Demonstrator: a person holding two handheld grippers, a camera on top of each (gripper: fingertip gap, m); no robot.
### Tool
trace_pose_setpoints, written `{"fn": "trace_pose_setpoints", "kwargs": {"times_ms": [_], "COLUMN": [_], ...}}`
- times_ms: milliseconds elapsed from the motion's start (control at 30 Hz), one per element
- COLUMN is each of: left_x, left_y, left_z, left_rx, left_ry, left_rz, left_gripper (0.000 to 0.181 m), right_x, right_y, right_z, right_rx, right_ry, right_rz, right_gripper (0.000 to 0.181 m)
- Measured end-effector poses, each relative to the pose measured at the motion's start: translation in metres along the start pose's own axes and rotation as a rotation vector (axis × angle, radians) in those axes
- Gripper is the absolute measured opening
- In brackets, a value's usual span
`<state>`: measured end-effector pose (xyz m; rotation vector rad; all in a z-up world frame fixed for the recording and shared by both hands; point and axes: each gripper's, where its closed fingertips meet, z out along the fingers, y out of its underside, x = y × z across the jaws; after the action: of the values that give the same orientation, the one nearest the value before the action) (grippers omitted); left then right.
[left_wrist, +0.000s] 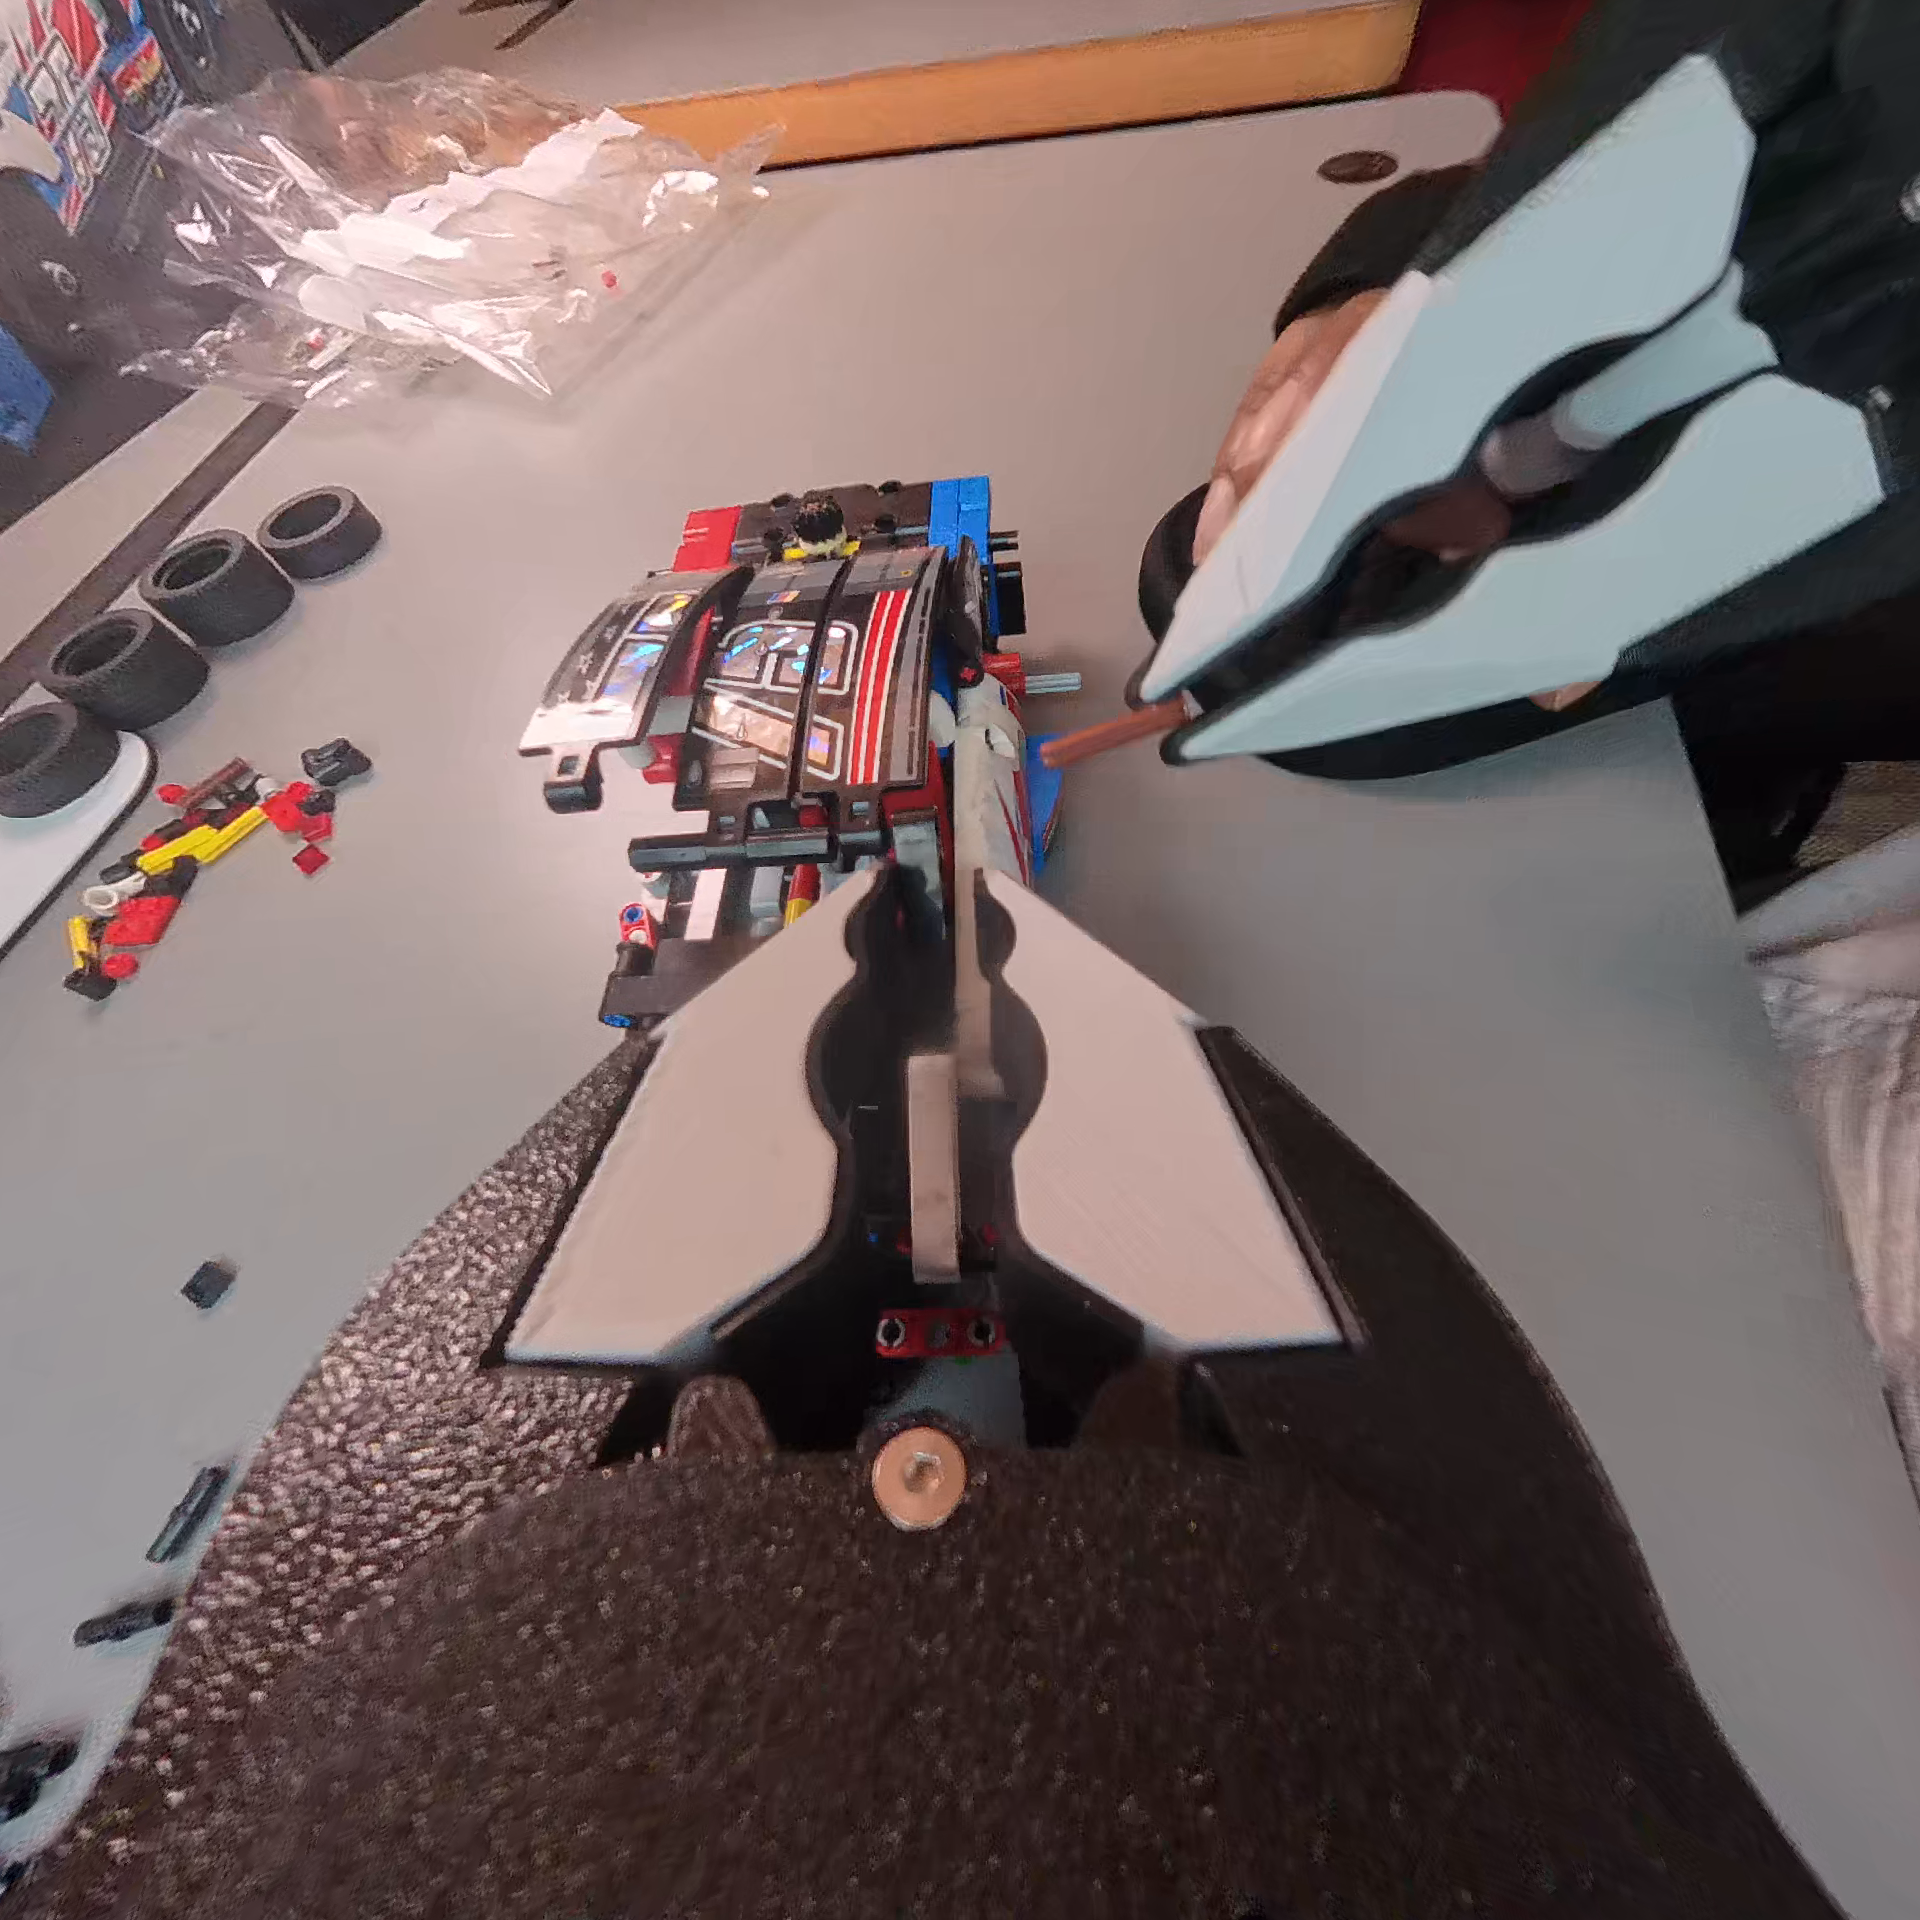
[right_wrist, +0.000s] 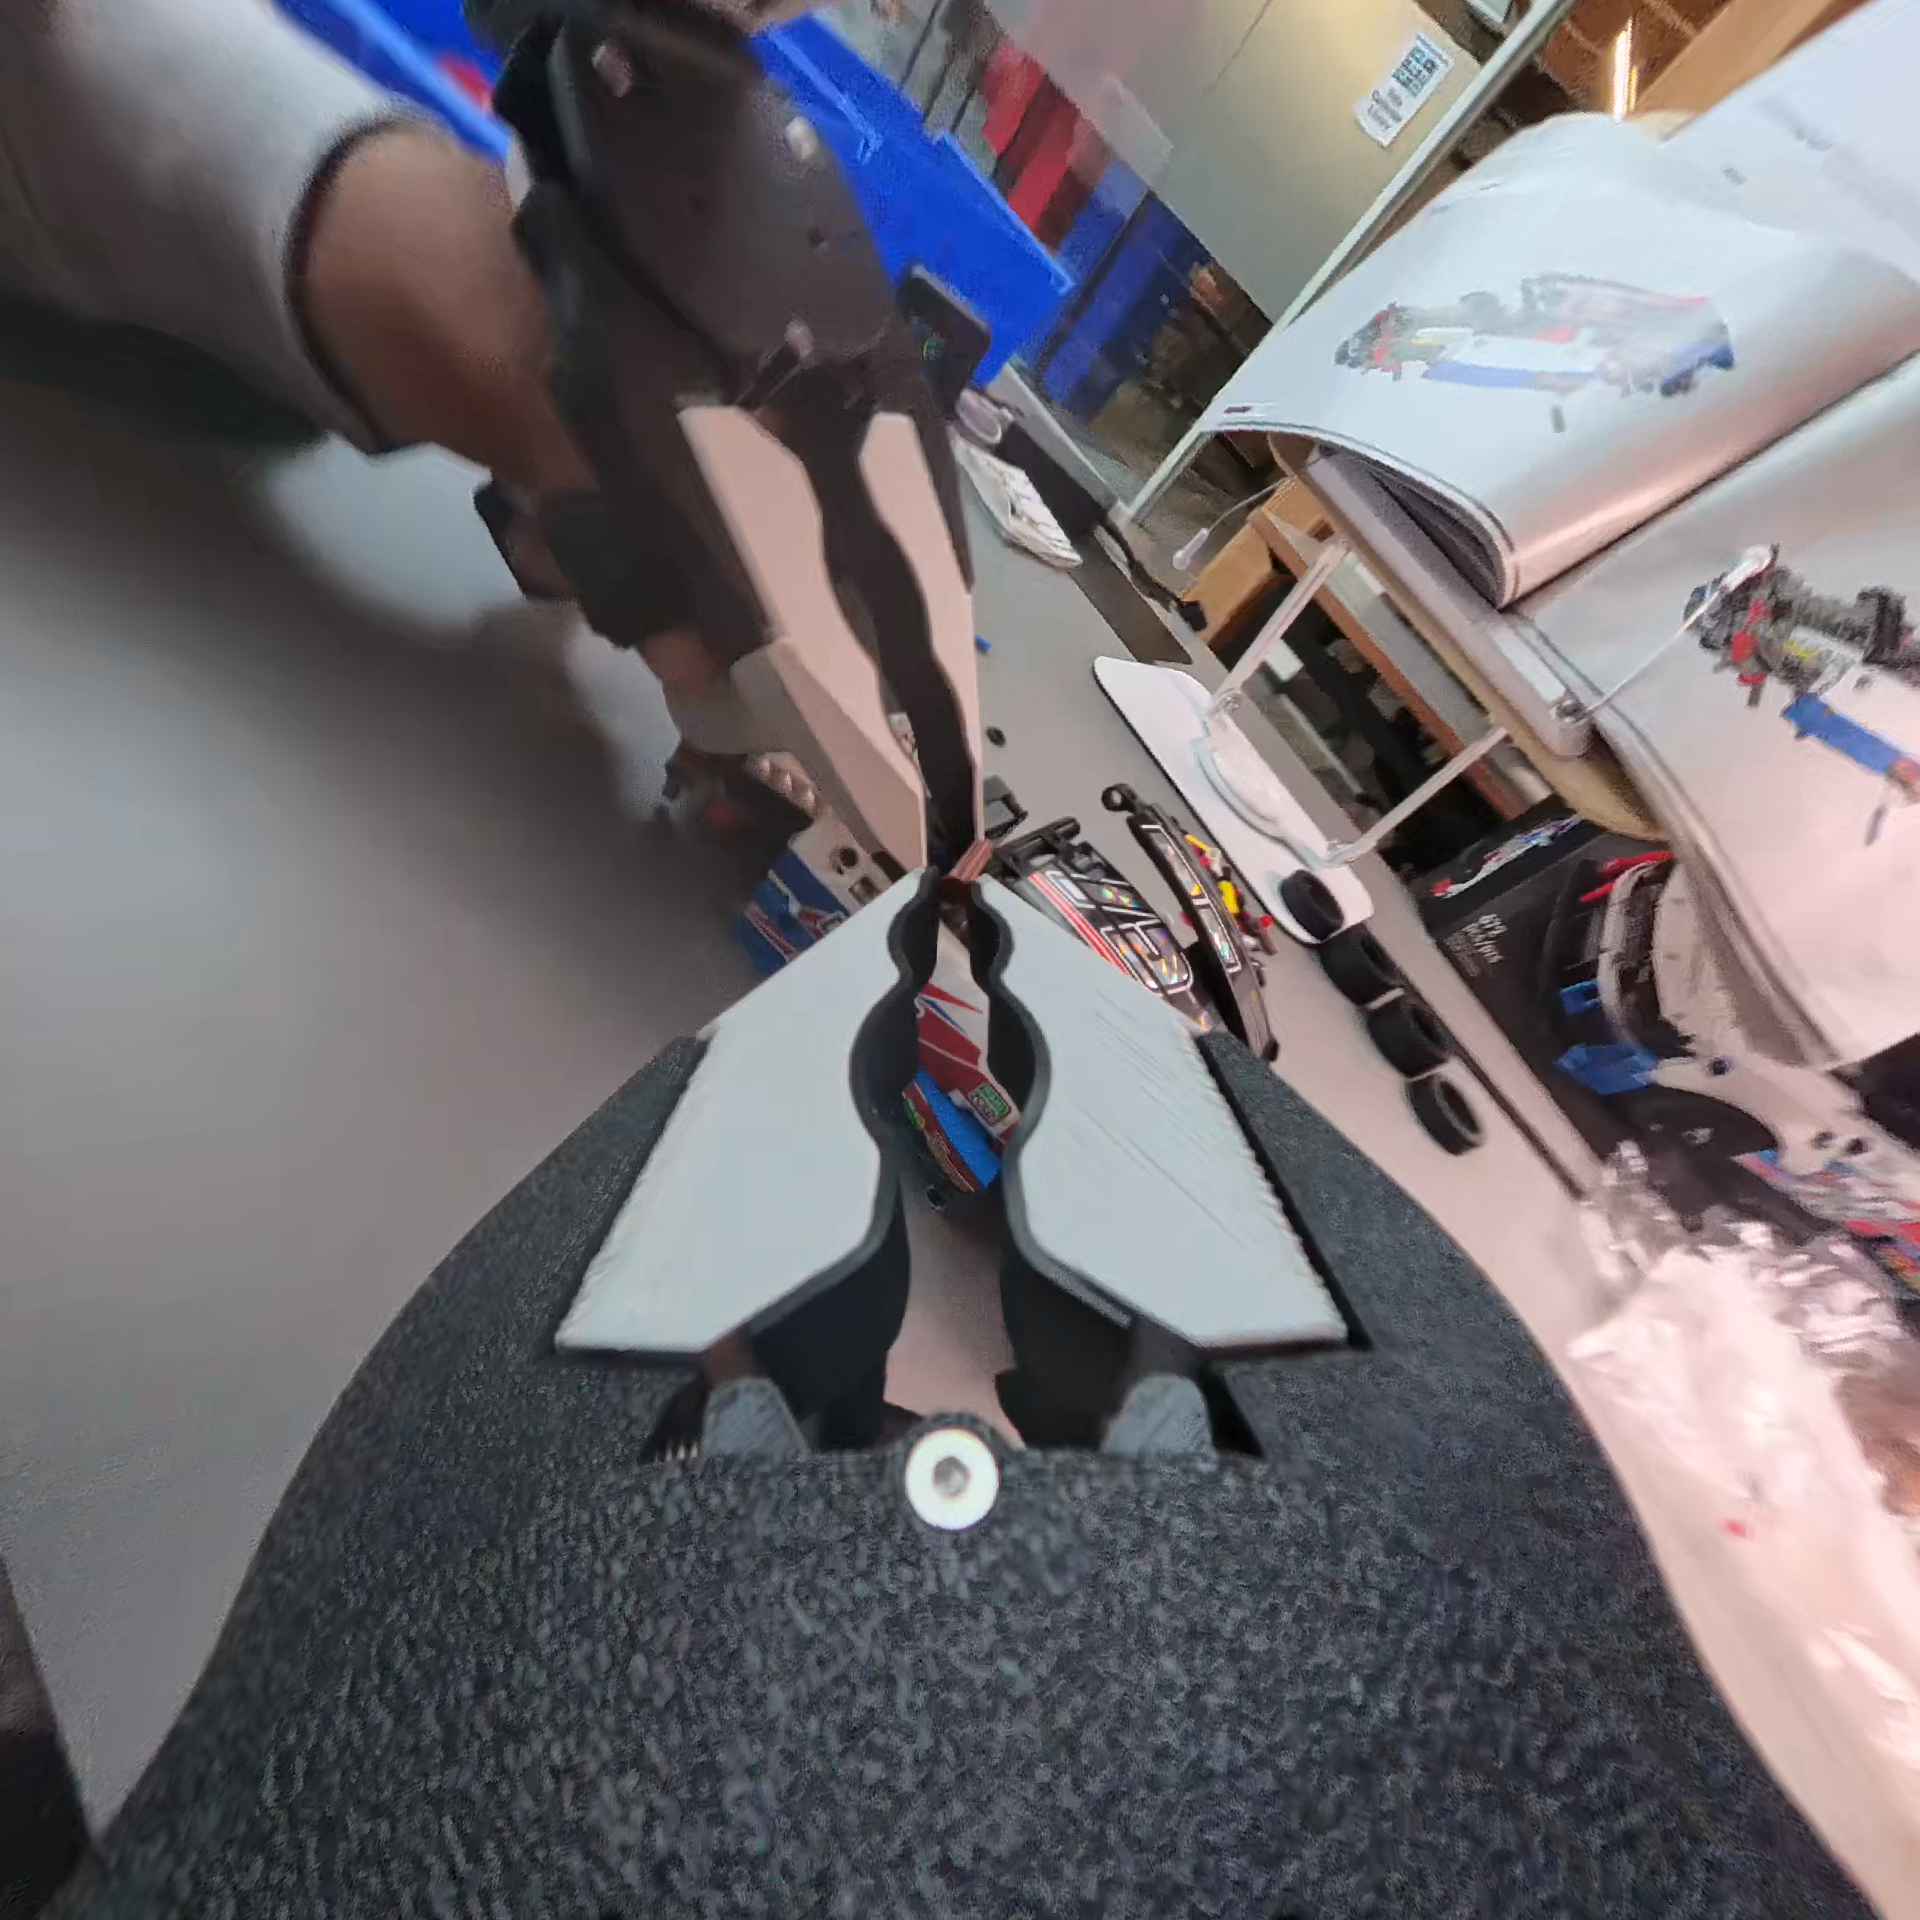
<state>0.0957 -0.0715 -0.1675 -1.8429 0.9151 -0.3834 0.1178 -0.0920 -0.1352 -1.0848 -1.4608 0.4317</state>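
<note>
Far left of the left fingers: four black tyres (left_wrist: 166, 634) sit in a row near the worktop (left_wrist: 1299, 1039) edge. Loose small bricks (left_wrist: 197, 852) lie just beside them. A clear bag (left_wrist: 416, 229) lies farther off.
Left gripper (left_wrist: 930, 883): its fingers are almost closed on a thin grey piece at the near end of the toy car (left_wrist: 800, 707). They hold the car down.
Toy car: it lies straight ahead of the left fingers. It has its body panels on. It has no wheels on yet.
Right gripper (left_wrist: 1184, 717): it is to the right of the left fingers. Its fingers are pinched tight on a small brown rod (left_wrist: 1112, 732). The rod tip is just beside the car's right side.
Room: the worktop right of the car is bare up to its edge. An open booklet (right_wrist: 1558, 312) stands on the right side of the right wrist view.
</note>
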Motion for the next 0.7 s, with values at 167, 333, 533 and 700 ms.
{"fn": "trace_pose_setpoints", "kwargs": {"times_ms": [167,333,533,700], "left_x": [0.017,0.029,0.030,0.025], "left_y": [-0.027,-0.054,-0.051,-0.051], "left_z": [-0.028,-0.059,-0.067,-0.066], "left_rx": [0.164,0.346,0.336,0.332], "left_ry": [0.183,0.309,0.283,0.256], "left_rz": [-0.030,-0.043,0.015,0.005], "left_gripper": [0.028,0.019,0.005,0.003], "right_x": [0.011,0.000,-0.005,0.005], "right_y": [-0.035,-0.059,-0.064,-0.061], "right_z": [-0.005,-0.001,0.004,0.010], "right_rx": [0.188,0.290,0.316,0.316], "right_ry": [-0.244,-0.473,-0.551,-0.525], "right_rz": [0.442,0.571,0.627,0.673], "right_gripper": [0.005,0.005,0.005,0.006]}}
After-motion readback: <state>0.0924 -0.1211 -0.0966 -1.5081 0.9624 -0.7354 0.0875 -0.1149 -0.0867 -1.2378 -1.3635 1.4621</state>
